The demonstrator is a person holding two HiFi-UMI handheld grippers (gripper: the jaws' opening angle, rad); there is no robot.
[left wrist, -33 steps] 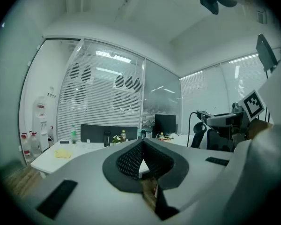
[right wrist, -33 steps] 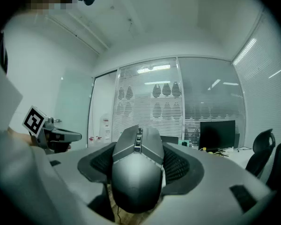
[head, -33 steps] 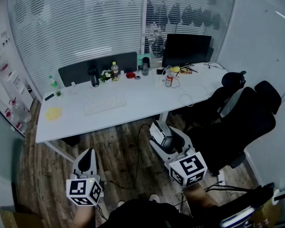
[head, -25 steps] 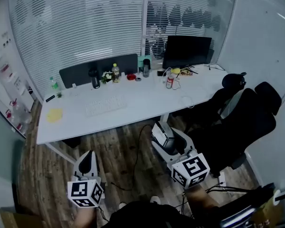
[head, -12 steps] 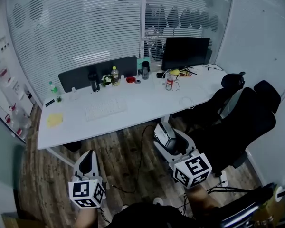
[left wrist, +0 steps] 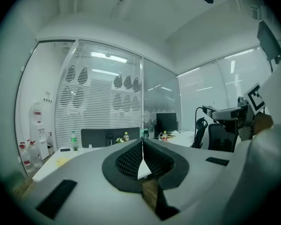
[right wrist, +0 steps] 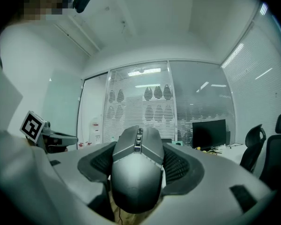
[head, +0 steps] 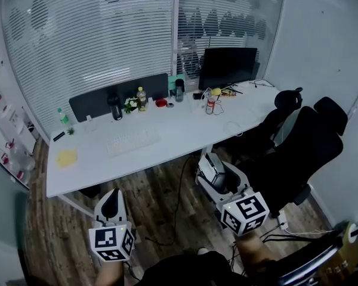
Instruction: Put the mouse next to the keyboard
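Black-and-white square markers on the cubes of both tongs; bottle labels too small to read.

Right tongs [head: 213, 173] clamped on a grey mouse [right wrist: 136, 172]: smooth angular shell, scroll wheel along the top, sides gripped by dark ribbed pads [right wrist: 178, 165]. Held above the wooden plank floor [head: 149, 201], short of the white table [head: 179, 133], at about 4 o'clock from the keyboard [head: 131, 140] and well apart from it, with the table's near edge between the two. Left tongs [head: 111, 200] pressed together on nothing, between 6 and 7 o'clock from the keyboard, also above the floor.

Pale, flat keyboard lying on the table. At its 12 o'clock, a dark low screen [head: 119, 99] with a clear bottle [head: 141, 98] just in front. At 2 o'clock, a black monitor [head: 228, 68]. Near 9 o'clock, a yellow sheet [head: 66, 157]. Thin black cable [head: 178, 183] hanging from the table toward the floor between both tongs. Black padded office chairs [head: 304, 142] at 3 o'clock from the mouse. Striped frosted glass wall [head: 95, 40] behind the table.
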